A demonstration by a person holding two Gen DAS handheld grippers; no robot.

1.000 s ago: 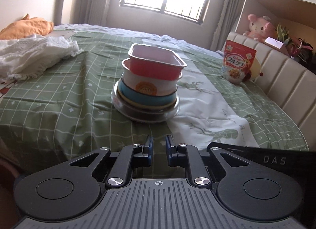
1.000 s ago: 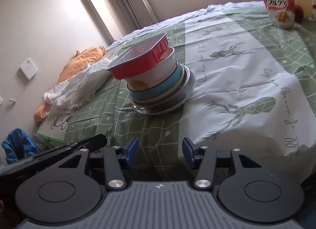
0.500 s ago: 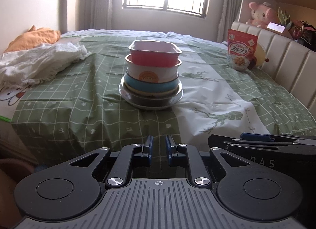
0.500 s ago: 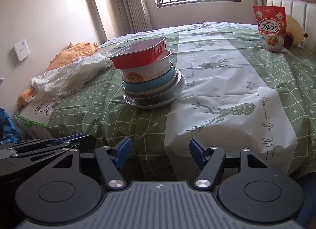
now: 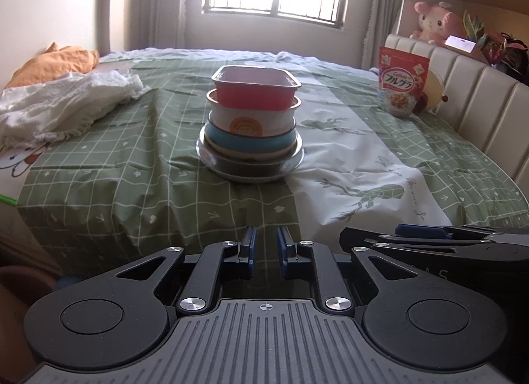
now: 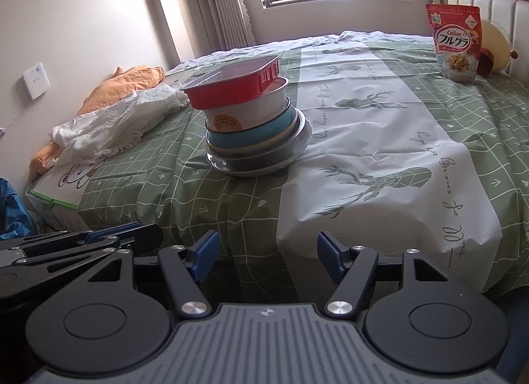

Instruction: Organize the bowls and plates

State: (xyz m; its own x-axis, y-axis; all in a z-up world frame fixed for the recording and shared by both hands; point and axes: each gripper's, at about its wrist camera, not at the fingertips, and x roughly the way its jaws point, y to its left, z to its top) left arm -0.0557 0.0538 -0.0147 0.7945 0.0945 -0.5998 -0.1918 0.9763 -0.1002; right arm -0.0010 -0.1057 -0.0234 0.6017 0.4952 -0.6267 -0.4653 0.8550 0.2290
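**Stacked dishes sit finished as both tools draw back**

Stacked dishes (image 5: 250,129) stand in one pile near the middle of the bed (image 5: 99,165): a red rectangular tray (image 5: 254,91) on top, a white bowl with an orange emblem (image 5: 253,117) under it, then a blue bowl (image 5: 244,142), all nested on a clear plate (image 5: 228,170). Compared with a second ago, we see the pile from farther off and lower, so both tools have backed away towards the bed's near edge. We judge that the stacking is done, or nearly so.

Our left tool (image 5: 265,246) holds nothing, its fingers close together with a narrow gap. Our right tool (image 6: 267,253) is spread wide and empty.

Out by the headboard (image 5: 463,86) a red cereal bag (image 6: 455,41) reads "Calbee" and "フルグラ". The bedsheet carries cursive script we cannot read whole. A white cloth (image 5: 62,103) lies well apart
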